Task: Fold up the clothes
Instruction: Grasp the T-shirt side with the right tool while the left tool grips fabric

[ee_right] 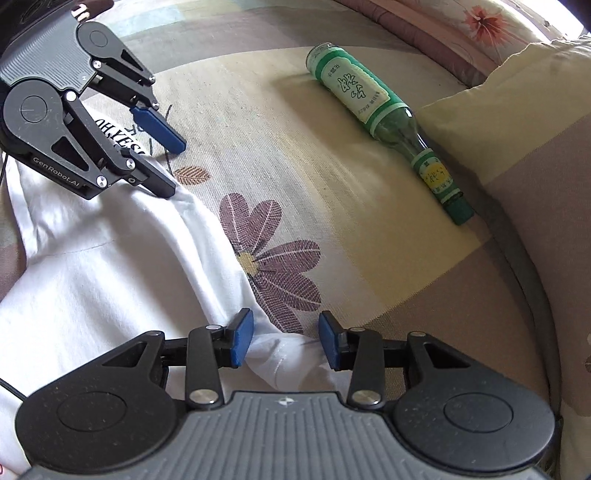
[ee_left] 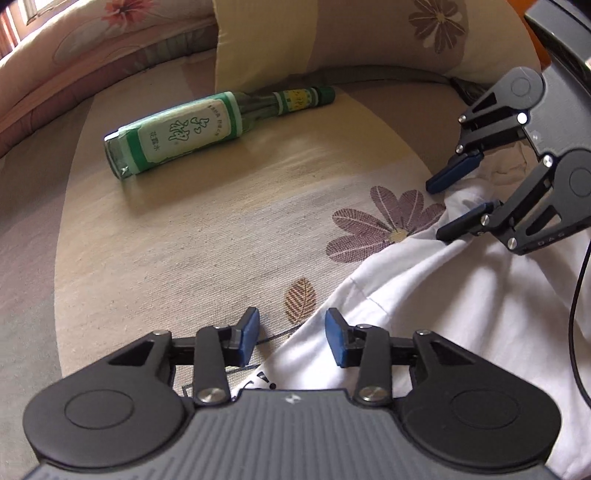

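A white T-shirt with black printed lettering lies on a flowered bed sheet; it also shows in the right wrist view. My left gripper is open, its jaws astride the shirt's edge by the print; it also shows in the right wrist view. My right gripper is open, its jaws either side of a bunched corner of the shirt; it also shows in the left wrist view. Neither gripper holds cloth.
A green glass bottle with a white label lies on its side on the sheet; it also shows in the right wrist view. A cream pillow lies behind it. A folded flowered quilt runs along the far edge.
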A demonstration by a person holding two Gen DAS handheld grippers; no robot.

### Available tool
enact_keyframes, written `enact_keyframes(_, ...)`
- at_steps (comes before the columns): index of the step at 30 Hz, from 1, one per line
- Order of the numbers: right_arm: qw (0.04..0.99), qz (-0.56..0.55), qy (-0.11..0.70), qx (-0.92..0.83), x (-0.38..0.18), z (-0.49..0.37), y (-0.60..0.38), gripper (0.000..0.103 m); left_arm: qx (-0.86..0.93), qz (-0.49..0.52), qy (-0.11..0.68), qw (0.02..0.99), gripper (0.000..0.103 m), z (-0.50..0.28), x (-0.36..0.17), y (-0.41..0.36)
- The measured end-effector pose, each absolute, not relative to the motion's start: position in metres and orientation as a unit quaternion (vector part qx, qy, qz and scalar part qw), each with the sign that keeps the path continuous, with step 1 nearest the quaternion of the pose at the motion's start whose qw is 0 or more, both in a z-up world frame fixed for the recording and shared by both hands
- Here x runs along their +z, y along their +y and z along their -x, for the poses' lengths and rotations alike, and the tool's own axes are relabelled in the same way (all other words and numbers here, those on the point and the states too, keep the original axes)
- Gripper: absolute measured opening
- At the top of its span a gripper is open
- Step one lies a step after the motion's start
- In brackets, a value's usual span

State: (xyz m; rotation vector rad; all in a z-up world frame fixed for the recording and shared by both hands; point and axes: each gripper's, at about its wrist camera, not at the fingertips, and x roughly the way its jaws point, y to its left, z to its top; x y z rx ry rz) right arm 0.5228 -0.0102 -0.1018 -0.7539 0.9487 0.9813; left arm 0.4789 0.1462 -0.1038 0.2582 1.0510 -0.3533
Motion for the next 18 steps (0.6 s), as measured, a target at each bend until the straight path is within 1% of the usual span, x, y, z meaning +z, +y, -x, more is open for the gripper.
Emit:
enact_keyframes(4, 0.687, 0.346, 0.442, 0.461, -0.1, -0.526, -0.013, 0.046, -0.214, -0.156, 0.511, 0.818, 0.039, -0.479, -0.104, 0.139)
enact_keyframes(6, 0.676, 0.343, 0.457, 0.465, -0.1, -0.527, -0.015, 0.05, -0.223, -0.167, 0.513, 0.812, 0.038, -0.477, -0.104, 0.138)
enact_keyframes(8, 0.667, 0.34, 0.468, 0.47, -0.1, -0.526, -0.017, 0.051, -0.223, -0.167, 0.515, 0.811, 0.035, -0.476, -0.103, 0.136)
enact_keyframes(9, 0.664, 0.34, 0.468, 0.474, -0.099, -0.524, -0.016, 0.049, -0.221, -0.167, 0.515, 0.811, 0.031, -0.475, -0.103, 0.135)
enact_keyframes(10, 0.661, 0.341, 0.468, 0.478, -0.098, -0.521, -0.016, 0.037, -0.224, -0.168, 0.513, 0.812, 0.02, -0.472, -0.102, 0.133)
enact_keyframes(11, 0.658, 0.341, 0.468, 0.481, -0.097, -0.518, -0.015, 0.026, -0.226, -0.173, 0.509, 0.812, 0.016, -0.469, -0.101, 0.131)
enact_keyframes(12, 0.658, 0.347, 0.462, 0.482, -0.096, -0.514, -0.014, 0.021, -0.223, -0.182, 0.504, 0.814, 0.008, -0.466, -0.1, 0.128)
enact_keyframes(13, 0.665, 0.357, 0.448, 0.479, -0.094, -0.51, -0.013, 0.017, -0.22, -0.187, 0.501, 0.816, 0.005, -0.463, -0.099, 0.127)
enact_keyframes(18, 0.717, 0.384, 0.378, 0.442, -0.087, -0.515, -0.002, 0.014, -0.171, -0.17, 0.498, 0.833, 0.001, -0.465, -0.088, 0.144)
